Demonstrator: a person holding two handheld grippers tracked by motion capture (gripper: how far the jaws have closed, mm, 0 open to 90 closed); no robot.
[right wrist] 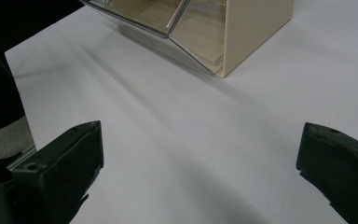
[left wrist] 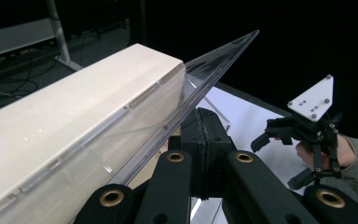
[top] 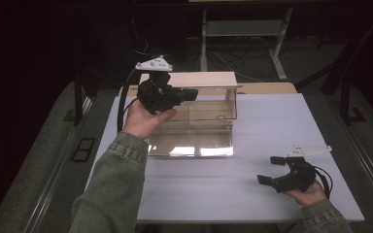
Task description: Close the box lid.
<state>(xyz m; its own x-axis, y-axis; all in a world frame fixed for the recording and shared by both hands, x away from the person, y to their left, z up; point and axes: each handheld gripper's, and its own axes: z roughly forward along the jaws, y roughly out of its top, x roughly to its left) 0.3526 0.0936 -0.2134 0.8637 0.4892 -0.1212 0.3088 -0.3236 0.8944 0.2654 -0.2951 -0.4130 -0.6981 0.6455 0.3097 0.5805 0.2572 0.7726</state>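
Denim sleeves enter at the near edge of the high view, one on each forearm. Left gripper [top: 187,94]: matte black body with a grey three-cornered plate on top, held over the left end of the box [top: 209,109]. Its fingers [left wrist: 214,140] are pressed together on the thin clear lid [left wrist: 200,84], at its raised edge. In the left gripper view the lid runs as a flat, glossy transparent sheet, tilted upward from the box.

Box: rectangular, with clear plastic front and side walls and an opaque cream back panel and top strip, smooth and slightly glossy. It stands on the far left part of the counter [top: 272,131], a flat pale matte surface with square corners.

Right gripper [top: 271,170]: same black build, held low over the near right part of the counter, well apart from the box. Its fingers [right wrist: 65,158] stand wide, with bare counter between them.
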